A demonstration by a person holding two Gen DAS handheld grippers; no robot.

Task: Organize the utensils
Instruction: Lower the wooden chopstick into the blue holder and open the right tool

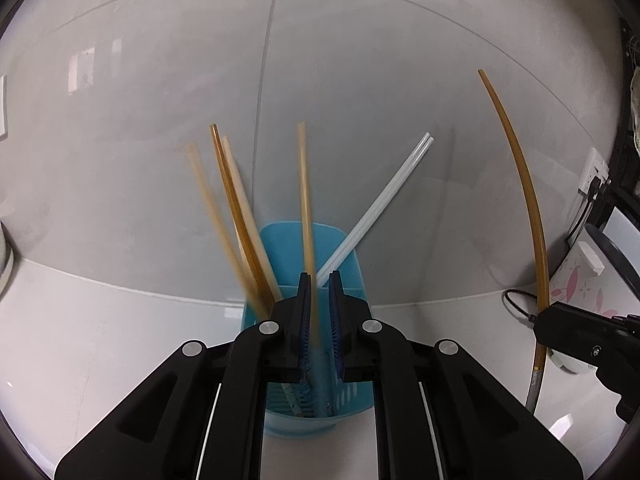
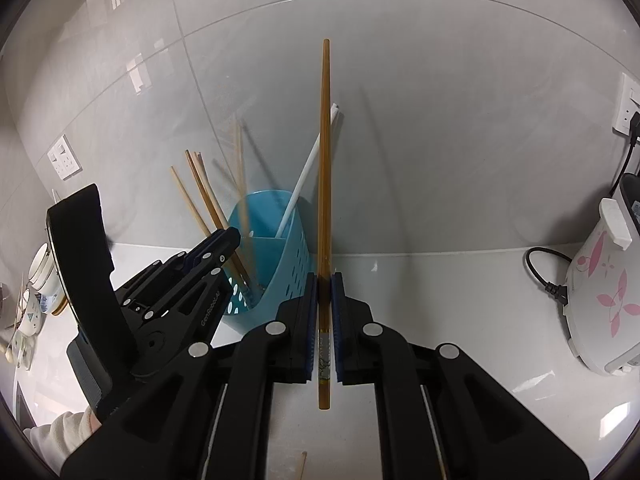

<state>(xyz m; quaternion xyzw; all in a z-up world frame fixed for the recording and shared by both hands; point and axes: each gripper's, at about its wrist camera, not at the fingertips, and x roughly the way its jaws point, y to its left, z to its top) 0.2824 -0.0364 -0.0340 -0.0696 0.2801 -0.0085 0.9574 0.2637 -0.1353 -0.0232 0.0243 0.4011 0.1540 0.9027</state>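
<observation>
A blue perforated utensil holder (image 1: pixel 340 252) stands on the white counter against the tiled wall; it also shows in the right wrist view (image 2: pixel 288 264). It holds several brown chopsticks (image 1: pixel 236 216) and a white pair (image 1: pixel 380 208). My left gripper (image 1: pixel 319 280) is over the holder, jaws slightly apart, and a blurred brown chopstick (image 1: pixel 306 208) passes between them, dropping into the holder. My right gripper (image 2: pixel 325 280) is shut on a brown chopstick (image 2: pixel 325 160), held upright to the right of the holder; it also shows in the left wrist view (image 1: pixel 528 200).
A white rice cooker with pink flowers (image 2: pixel 600 304) and its black cord stand at the right. Cups and bowls (image 2: pixel 40 280) sit at the far left. Wall sockets (image 2: pixel 64 158) are on the tiles. A loose chopstick tip (image 2: pixel 303 466) lies on the near counter.
</observation>
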